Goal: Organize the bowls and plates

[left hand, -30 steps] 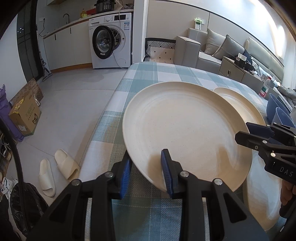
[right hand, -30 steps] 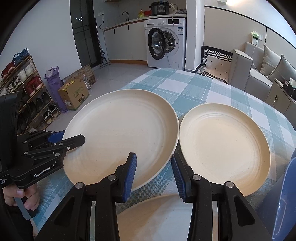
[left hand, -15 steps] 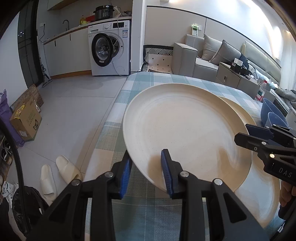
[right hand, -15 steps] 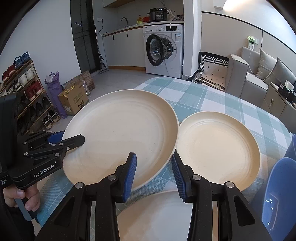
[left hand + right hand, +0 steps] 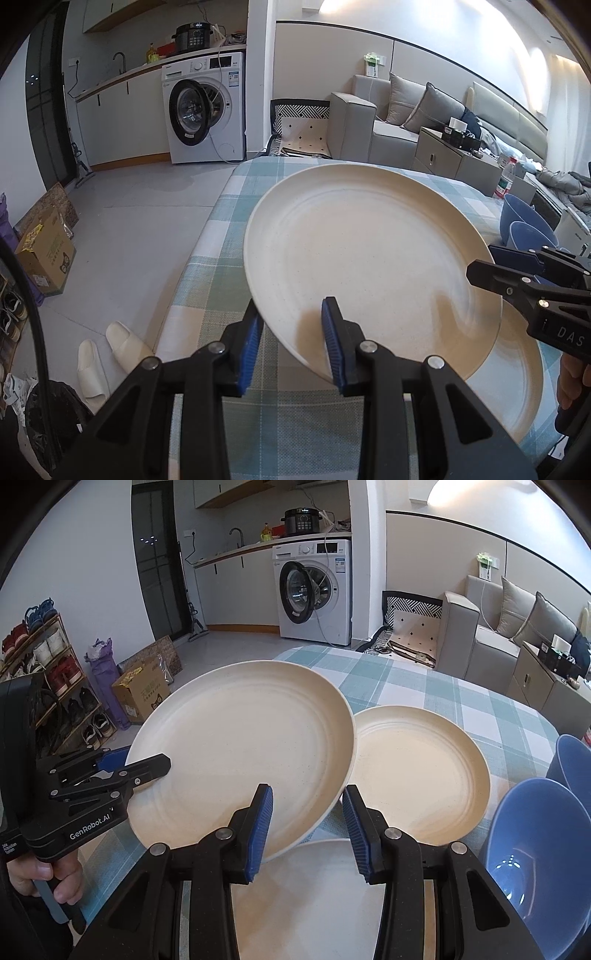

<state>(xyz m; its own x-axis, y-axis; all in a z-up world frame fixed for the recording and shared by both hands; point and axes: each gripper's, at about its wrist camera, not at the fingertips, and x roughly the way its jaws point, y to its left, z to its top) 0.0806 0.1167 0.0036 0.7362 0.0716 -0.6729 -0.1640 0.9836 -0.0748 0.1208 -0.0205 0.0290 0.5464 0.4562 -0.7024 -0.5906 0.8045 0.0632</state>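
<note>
L gripper [image 5: 291, 339] clamped on big plate [image 5: 362, 266] rim, lifted + tilted over table, R gripper [image 5: 307, 827] jaws apart holding nothing; mid-stack step imo, next needs lowering it onto near plate [image 5: 314, 897].

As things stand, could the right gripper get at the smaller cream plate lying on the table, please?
Probably not directly. The right gripper is open and empty, but the lifted plate held by the left gripper overlaps the smaller plate's near-left rim; its right side looks free.
</note>
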